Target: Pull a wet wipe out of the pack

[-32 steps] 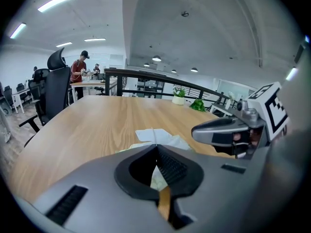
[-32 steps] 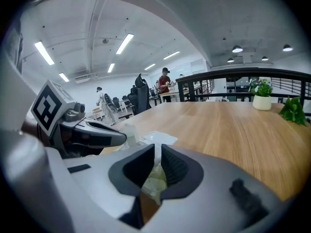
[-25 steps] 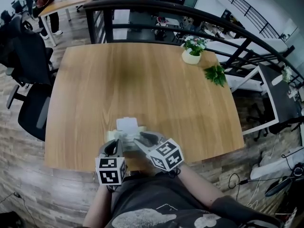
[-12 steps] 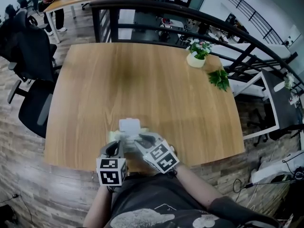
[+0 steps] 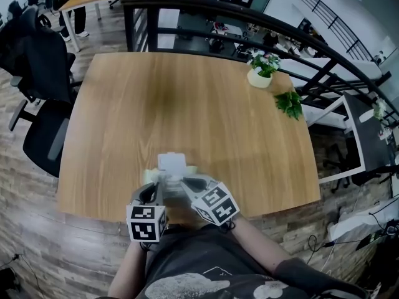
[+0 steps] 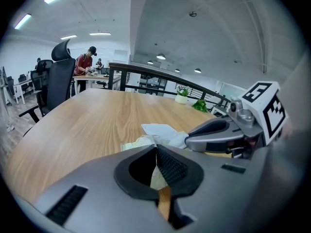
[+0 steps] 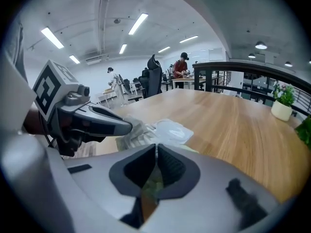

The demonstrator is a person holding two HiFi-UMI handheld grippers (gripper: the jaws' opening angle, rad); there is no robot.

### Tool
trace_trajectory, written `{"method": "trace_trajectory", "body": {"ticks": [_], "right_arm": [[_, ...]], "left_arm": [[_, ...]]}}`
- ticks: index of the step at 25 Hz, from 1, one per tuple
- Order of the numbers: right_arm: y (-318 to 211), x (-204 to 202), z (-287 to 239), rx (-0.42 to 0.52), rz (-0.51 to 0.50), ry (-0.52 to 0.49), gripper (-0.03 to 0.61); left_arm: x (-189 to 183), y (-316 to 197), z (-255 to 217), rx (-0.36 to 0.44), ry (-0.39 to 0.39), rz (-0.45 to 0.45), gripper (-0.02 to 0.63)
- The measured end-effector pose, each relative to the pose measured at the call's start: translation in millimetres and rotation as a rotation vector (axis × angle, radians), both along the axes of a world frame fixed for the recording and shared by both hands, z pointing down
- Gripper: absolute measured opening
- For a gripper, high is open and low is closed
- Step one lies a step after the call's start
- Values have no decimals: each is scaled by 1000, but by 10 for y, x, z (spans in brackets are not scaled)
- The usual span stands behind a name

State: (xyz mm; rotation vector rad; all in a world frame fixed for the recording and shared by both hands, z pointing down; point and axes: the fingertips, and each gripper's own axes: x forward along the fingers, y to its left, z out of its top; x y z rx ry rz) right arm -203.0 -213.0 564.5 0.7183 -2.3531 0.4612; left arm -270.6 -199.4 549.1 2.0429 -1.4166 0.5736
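A pale yellow-green wet wipe pack (image 5: 151, 177) lies near the table's front edge, its white lid (image 5: 171, 162) flipped open away from me. My left gripper (image 5: 156, 185) is shut on the pack's near edge, and pale film shows between its pads (image 6: 167, 166). My right gripper (image 5: 182, 182) reaches in from the right over the pack's opening. Its jaws are closing, with the pads almost together on a thin pale sheet of wet wipe (image 7: 154, 181). Crumpled white wipe (image 7: 140, 136) bulges beside the lid (image 7: 171, 130), next to the left gripper's fingers (image 7: 114, 125).
The wooden table (image 5: 187, 104) stretches ahead. A small potted plant (image 5: 260, 67) and a green sprig (image 5: 288, 102) sit at its far right corner. Black office chairs (image 5: 34, 61) stand on the left and a dark railing (image 5: 206, 11) runs behind.
The right gripper has rolled slightly over the pack. The left gripper and the pack have kept their place.
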Motion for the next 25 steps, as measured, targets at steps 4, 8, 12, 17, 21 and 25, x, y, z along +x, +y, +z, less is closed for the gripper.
{"method": "trace_trajectory", "body": {"ticks": [4, 8, 12, 17, 21, 25], "right_arm": [[-1, 30, -3, 3, 0, 14, 32], [-7, 92, 2, 0, 23, 8, 31], [0, 117, -7, -5, 41, 4, 31], [-4, 198, -6, -15, 67, -3, 31], [-6, 225, -9, -4, 61, 12, 31], [-20, 302, -6, -5, 82, 19, 31]], "left_arm": [[-12, 7, 12, 2, 3, -10, 15], [0, 9, 18, 2, 1, -6, 15], [-13, 17, 14, 1, -3, -6, 15], [-10, 23, 24, 1, -1, -3, 15], [-14, 23, 13, 6, -7, 5, 15], [-19, 39, 23, 4, -10, 6, 15]]}}
